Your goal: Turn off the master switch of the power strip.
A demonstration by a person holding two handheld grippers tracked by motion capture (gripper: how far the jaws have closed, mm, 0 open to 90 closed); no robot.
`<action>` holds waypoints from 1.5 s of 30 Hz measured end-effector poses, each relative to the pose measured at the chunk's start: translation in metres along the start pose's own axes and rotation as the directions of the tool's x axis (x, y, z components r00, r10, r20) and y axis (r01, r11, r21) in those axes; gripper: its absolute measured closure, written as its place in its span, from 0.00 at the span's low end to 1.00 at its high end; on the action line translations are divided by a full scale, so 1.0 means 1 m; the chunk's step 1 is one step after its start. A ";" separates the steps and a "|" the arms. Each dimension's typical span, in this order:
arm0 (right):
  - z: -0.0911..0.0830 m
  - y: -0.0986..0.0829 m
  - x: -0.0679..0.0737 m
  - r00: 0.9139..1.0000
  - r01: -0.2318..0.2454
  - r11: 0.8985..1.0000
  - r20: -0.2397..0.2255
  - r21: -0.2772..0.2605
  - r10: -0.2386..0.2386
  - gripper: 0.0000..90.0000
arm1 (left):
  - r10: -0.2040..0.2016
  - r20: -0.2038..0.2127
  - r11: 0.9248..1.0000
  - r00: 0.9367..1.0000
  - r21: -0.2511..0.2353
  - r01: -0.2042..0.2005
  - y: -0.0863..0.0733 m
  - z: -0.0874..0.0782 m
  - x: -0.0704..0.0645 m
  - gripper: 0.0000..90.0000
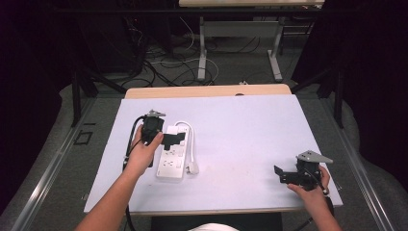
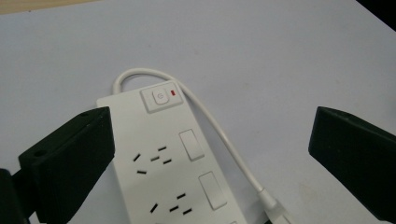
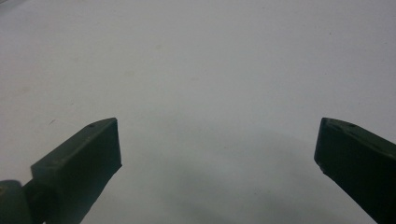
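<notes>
Lying flat on the left half of the white table (image 1: 240, 134): white power strip (image 1: 173, 153), its cord (image 2: 219, 130) looping round the switch end. Hovering over the strip's far end, jaws spread wide apart: left gripper (image 1: 174, 138). Resting low near the table's right front corner, jaws likewise gaping, gripping nothing: right gripper (image 1: 281, 174).

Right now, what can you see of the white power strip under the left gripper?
The power strip is white, seemingly plastic, lying flat on the pale table. It has a square power button beside a small red mark, socket holes and blank rectangular covers. Its white cord loops from the button end along one side. The open left gripper hovers above without touching.
</notes>
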State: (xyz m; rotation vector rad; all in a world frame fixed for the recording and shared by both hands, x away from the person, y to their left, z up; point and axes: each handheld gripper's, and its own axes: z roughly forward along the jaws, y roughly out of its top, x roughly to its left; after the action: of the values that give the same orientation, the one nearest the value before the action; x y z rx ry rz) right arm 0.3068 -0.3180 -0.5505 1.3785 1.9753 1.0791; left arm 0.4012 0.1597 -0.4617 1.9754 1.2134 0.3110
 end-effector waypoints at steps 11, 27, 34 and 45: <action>0.000 0.000 0.001 1.000 -0.001 1.000 -0.001 0.000 0.001 0.00 | -0.048 -0.026 0.997 0.999 -0.054 0.046 -0.029 -0.037 0.015 0.01; 0.000 0.001 0.001 1.000 0.008 1.000 -0.002 -0.006 -0.008 0.00 | -0.146 -0.098 0.986 0.984 -0.089 0.138 -0.073 -0.070 0.045 0.02; 0.000 0.001 0.001 1.000 0.007 1.000 -0.001 -0.007 -0.007 0.00 | -0.195 -0.109 0.977 0.975 -0.104 0.184 -0.096 -0.074 0.058 0.02; 0.000 0.001 0.001 1.000 0.010 1.000 0.005 -0.003 -0.010 0.00 | -0.251 -0.134 0.966 0.959 -0.105 0.238 -0.127 -0.072 0.072 0.03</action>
State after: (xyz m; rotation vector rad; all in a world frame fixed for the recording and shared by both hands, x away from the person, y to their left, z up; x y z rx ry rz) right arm 0.3067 -0.3171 -0.5494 1.3665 1.9738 1.0725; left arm 0.3148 0.2855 -0.5190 1.7290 1.4955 0.3805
